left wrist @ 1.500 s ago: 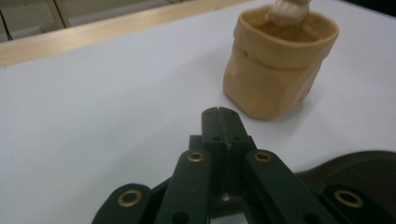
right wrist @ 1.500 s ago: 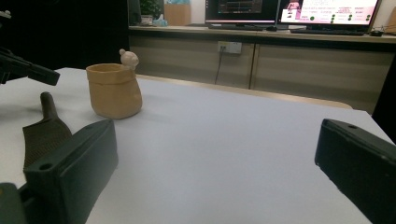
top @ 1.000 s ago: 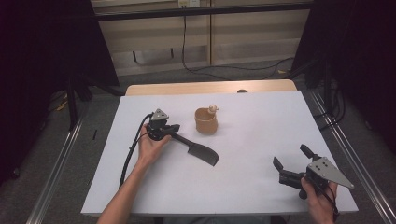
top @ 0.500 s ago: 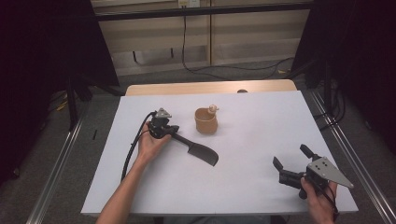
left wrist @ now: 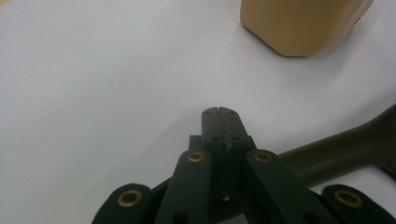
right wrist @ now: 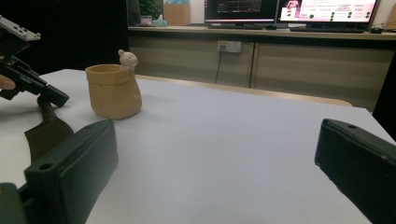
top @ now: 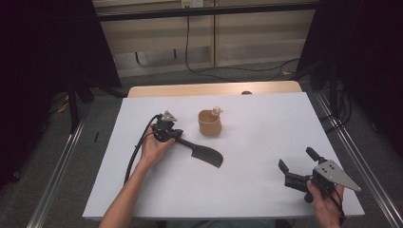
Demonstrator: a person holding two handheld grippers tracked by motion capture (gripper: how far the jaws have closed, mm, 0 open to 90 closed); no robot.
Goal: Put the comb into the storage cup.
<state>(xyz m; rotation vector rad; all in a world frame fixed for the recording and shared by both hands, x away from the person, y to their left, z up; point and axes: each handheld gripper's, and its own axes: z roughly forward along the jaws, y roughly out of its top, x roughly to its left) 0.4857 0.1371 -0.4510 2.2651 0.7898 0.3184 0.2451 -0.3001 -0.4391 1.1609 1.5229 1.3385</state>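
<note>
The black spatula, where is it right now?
In the high view the black spatula lies on the white table left of centre, its handle end at the left gripper, its blade pointing toward the right gripper, just below the tan cup.

A dark, flat plastic spatula [top: 202, 152] with a long slim handle lies flat on the white table, left of its middle, the broad blade pointing toward the near right corner. Just beyond it, toward the far edge, 1 tan ceramic pot [top: 209, 123] with a small pale figure on its rim stands upright.

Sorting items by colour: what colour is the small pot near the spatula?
Tan, the pot shows best in the right gripper view.
</note>
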